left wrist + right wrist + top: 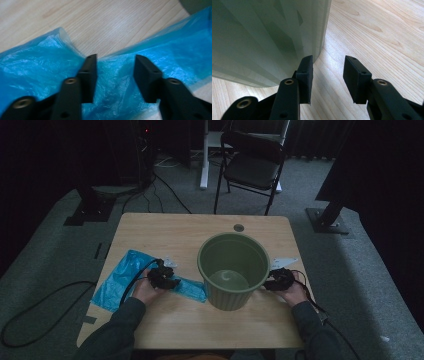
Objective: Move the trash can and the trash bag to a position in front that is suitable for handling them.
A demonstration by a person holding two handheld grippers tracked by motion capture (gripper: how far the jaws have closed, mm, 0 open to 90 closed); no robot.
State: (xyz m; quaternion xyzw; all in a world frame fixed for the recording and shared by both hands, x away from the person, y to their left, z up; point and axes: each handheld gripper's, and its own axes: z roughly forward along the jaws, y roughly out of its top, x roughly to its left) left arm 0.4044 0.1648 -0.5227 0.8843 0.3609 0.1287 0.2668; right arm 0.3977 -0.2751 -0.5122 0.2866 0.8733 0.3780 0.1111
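Left gripper (115, 75) agape over crumpled blue bag (50, 65), nothing pinched; green bin (197, 5) cut off at frame corner.

Green bin (233, 270) blocks the frame centre between both hands, blue bag (131, 278) lies flat at lower left and is passable above, while bare table (165, 227) across the upper part and bottom edge is open.

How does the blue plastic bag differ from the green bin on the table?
The blue plastic bag lies flat and crumpled; the green bin stands upright and keeps its shape. The bag is thin and see-through, the bin solid with ribbed walls. The bag is to the left, the bin in the middle. Both rest on the wooden table.
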